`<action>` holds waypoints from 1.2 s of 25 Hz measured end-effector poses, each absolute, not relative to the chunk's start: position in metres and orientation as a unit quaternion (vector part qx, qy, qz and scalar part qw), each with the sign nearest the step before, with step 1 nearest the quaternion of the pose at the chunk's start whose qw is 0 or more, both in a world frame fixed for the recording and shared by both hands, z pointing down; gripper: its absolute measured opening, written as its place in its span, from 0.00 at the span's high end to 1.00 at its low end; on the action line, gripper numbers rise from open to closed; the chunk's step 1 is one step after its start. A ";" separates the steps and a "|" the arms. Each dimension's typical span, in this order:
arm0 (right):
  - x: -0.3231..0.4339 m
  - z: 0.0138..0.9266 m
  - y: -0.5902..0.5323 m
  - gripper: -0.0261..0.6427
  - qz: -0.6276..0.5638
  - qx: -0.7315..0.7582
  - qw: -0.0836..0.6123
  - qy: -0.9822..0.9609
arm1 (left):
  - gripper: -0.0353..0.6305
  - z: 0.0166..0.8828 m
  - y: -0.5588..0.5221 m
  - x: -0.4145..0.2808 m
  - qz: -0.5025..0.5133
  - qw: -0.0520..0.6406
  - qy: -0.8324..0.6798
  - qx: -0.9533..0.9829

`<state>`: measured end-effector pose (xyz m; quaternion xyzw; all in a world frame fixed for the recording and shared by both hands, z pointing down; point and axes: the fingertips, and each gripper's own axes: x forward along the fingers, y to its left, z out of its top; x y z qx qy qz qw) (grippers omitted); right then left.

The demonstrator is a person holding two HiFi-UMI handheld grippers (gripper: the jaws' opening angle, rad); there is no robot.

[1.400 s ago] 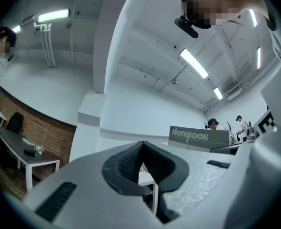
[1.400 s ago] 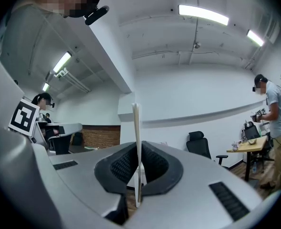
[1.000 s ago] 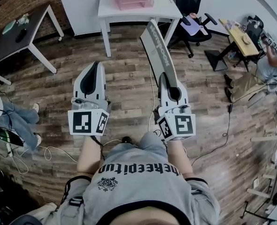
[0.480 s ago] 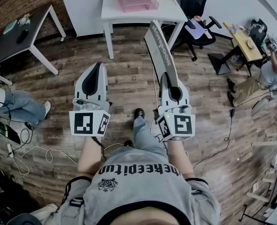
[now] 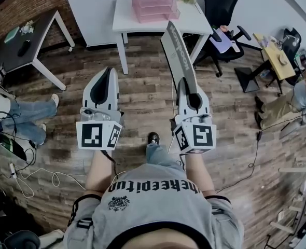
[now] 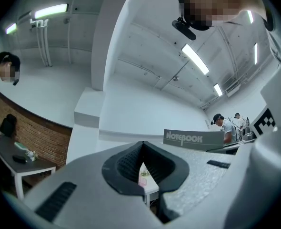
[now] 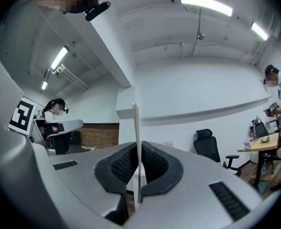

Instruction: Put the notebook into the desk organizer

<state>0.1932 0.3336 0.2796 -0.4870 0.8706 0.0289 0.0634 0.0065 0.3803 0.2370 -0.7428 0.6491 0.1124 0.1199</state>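
My right gripper (image 5: 186,82) is shut on the near end of a thin grey notebook (image 5: 178,51), which sticks out ahead of it, tilted up. In the right gripper view the notebook (image 7: 136,137) stands edge-on, pinched between the two dark pads (image 7: 123,165). The left gripper (image 5: 105,74) is held level beside it, shut with nothing in it; in its own view the notebook (image 6: 193,138) shows off to the right. The pink desk organizer (image 5: 154,1) stands on a white table (image 5: 126,14) ahead, beyond both grippers.
A dark table (image 5: 18,43) stands at the far left and a black office chair (image 5: 223,7) to the right of the white table. A seated person's legs (image 5: 23,121) and floor cables (image 5: 36,175) are at left. A wooden desk (image 5: 274,51) is at right.
The white table and the pink organizer have come closer and lower in the head view as I walk forward. My foot has stepped ahead. Both grippers keep their pose, with the notebook still held.
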 end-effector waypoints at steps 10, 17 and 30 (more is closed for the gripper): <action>0.189 0.267 0.230 0.94 0.035 -0.472 0.067 0.878 | 0.94 0.223 0.284 0.004 0.117 0.129 0.661 -0.730; 0.192 0.265 0.169 0.95 0.035 -0.465 0.069 0.882 | 0.94 0.221 0.224 0.007 0.119 0.130 0.667 -0.724; 0.193 0.280 0.094 0.94 0.020 -0.460 0.069 0.885 | 0.94 0.236 0.154 0.008 0.108 0.118 0.676 -0.719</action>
